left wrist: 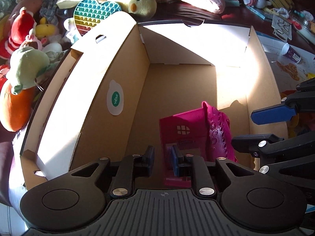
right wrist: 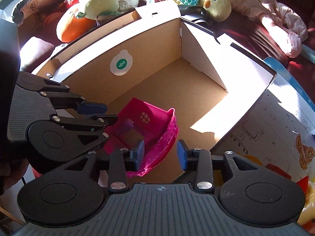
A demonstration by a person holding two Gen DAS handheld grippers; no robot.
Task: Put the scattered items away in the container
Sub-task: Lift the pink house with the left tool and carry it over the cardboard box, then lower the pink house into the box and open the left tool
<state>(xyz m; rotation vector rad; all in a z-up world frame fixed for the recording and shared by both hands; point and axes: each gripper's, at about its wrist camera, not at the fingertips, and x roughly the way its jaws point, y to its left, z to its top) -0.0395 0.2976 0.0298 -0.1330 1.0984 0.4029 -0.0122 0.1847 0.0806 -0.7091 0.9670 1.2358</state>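
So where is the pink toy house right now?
The pink toy house lies inside the cardboard box, on its floor near the front edge, just ahead of both grippers' fingers and below the round green sticker on the wall.

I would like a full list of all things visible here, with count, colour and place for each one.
Open cardboard box: one, brown with white flaps, centre.
Pink plastic toy house: one, magenta, inside the box on its floor.
Round sticker: one, white and green, on the inner box wall.
Heart-shaped pop toy: one, rainbow, behind the box.
Yellow duck plush: one, behind the box.
Orange carrot plush: one, green top, left of the box.
Printed paper sheet: one, white, right of the box.
Left gripper: black with blue fingers, open, over the box.
Right gripper: black with blue fingers, open, over the box.
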